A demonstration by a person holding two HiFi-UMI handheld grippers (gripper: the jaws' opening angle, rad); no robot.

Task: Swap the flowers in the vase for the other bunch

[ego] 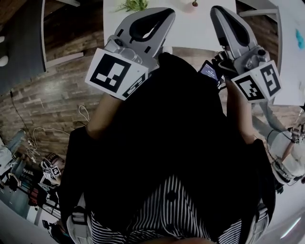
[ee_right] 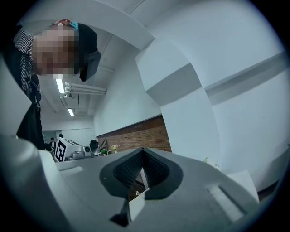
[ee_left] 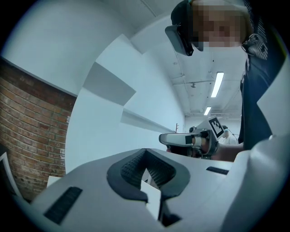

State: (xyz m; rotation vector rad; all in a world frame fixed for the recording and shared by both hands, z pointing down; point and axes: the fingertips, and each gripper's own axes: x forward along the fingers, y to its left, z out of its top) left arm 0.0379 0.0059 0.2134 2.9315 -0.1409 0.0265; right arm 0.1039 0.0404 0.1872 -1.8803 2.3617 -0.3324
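Observation:
A green leafy bunch (ego: 132, 5) lies on the white table (ego: 186, 28) at the top of the head view, cut off by the frame edge. A small dark object (ego: 194, 4) stands to its right; I cannot tell what it is. My left gripper (ego: 169, 12) is held level short of the table, its jaws shut on nothing. My right gripper (ego: 214, 9) is level beside it, also shut and empty. In the left gripper view the left gripper's (ee_left: 145, 152) tips meet, and the right gripper (ee_left: 188, 139) shows beyond them. The right gripper view shows the right gripper's (ee_right: 143, 151) jaws closed.
The person's dark top and striped shirt (ego: 171, 200) fill the middle of the head view. A brick-patterned floor (ego: 52, 95) lies to the left with cables (ego: 33, 138) on it. A white wall (ee_left: 113, 90) and a brick wall (ee_right: 136, 136) lie ahead.

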